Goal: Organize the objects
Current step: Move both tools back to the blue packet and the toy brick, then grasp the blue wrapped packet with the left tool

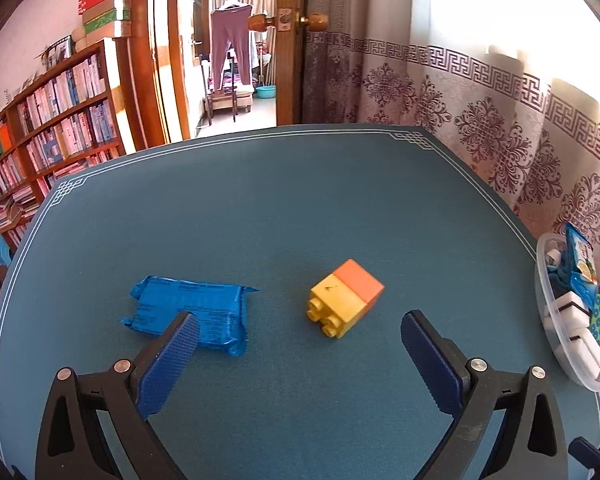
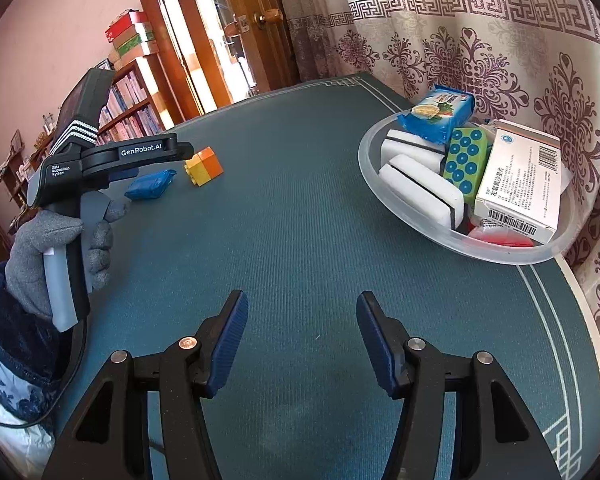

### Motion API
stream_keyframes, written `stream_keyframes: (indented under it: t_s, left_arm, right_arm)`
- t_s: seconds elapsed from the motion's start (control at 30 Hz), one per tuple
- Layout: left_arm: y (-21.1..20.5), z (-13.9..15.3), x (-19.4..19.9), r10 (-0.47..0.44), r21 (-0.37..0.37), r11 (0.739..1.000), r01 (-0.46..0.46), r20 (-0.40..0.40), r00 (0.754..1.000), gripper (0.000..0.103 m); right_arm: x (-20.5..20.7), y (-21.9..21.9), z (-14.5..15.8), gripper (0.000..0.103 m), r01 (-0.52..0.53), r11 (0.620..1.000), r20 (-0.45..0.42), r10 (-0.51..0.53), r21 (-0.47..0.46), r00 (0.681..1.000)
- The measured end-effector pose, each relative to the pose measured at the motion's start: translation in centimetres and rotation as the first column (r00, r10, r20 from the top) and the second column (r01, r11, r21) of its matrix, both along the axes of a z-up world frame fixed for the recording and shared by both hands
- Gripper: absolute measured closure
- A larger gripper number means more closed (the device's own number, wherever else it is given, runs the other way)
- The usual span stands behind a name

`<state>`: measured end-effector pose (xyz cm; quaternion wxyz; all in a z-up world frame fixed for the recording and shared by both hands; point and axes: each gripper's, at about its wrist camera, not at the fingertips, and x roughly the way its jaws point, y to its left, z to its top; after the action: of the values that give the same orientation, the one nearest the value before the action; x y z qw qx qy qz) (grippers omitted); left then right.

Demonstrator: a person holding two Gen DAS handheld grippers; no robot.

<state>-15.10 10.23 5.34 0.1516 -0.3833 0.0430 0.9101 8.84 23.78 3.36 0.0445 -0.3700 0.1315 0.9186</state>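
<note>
A yellow and orange toy block (image 1: pixel 345 298) lies on its side on the blue table mat (image 1: pixel 300 208), just ahead of my open, empty left gripper (image 1: pixel 300 320). A blue snack packet (image 1: pixel 188 312) lies to its left, partly behind the left fingertip (image 1: pixel 180 340). In the right wrist view the block (image 2: pixel 204 167) and packet (image 2: pixel 150 185) lie far left beside the hand-held left gripper (image 2: pixel 112 160). My right gripper (image 2: pixel 300 308) is open and empty above bare mat. A clear plastic bowl (image 2: pixel 384 196) at right holds sponges, a blue packet and boxes.
The bowl's rim (image 1: pixel 548 320) shows at the right edge of the left wrist view. A patterned curtain (image 1: pixel 480 112) hangs behind the table. A bookshelf (image 1: pixel 52 128) and an open doorway (image 1: pixel 236 60) lie beyond the far edge. A gloved hand (image 2: pixel 56 248) holds the left gripper.
</note>
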Motion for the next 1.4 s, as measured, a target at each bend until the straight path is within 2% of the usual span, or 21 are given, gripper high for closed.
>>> stream_keyframes:
  t_s: [0.27,0.57,0.87,1.17,1.4]
  left_arm:
    - [-4.7,-0.7,-2.2,0.153,0.072,0.985,-0.158,0.067,0.986,0.0]
    - [-6.9,-2.4,-4.5,0.272,0.168,0.934,-0.314,0.231,0.934,0.0]
    - [-7.0,-2.8,-6.5,0.356,0.18,0.895,-0.409,0.268,0.895,0.0]
    - [-6.2,-3.1,-6.2,0.36,0.087,0.919,-0.385,0.217,0.908,0.0]
    - [-8.4,-3.1,-3.9,0.35,0.094,0.922,-0.377,0.219,0.911,0.0]
  right_arm:
    - [-0.8,-0.9,-0.4,0.045,-0.02,1.0,0.017,0.02,0.003,1.0]
    - [-1.9,-1.2,-0.5,0.045,-0.04,0.999,0.01,0.04,0.004,0.999]
    - [-3.7,-2.4,-0.6,0.045,-0.083,0.997,-0.005,0.083,-0.005,0.997]
    - [-3.8,-2.3,-1.3,0.045,-0.07,0.997,0.004,0.071,-0.024,0.998]
    - [-3.5,-2.7,-1.1,0.045,-0.079,0.997,0.001,0.079,-0.027,0.997]
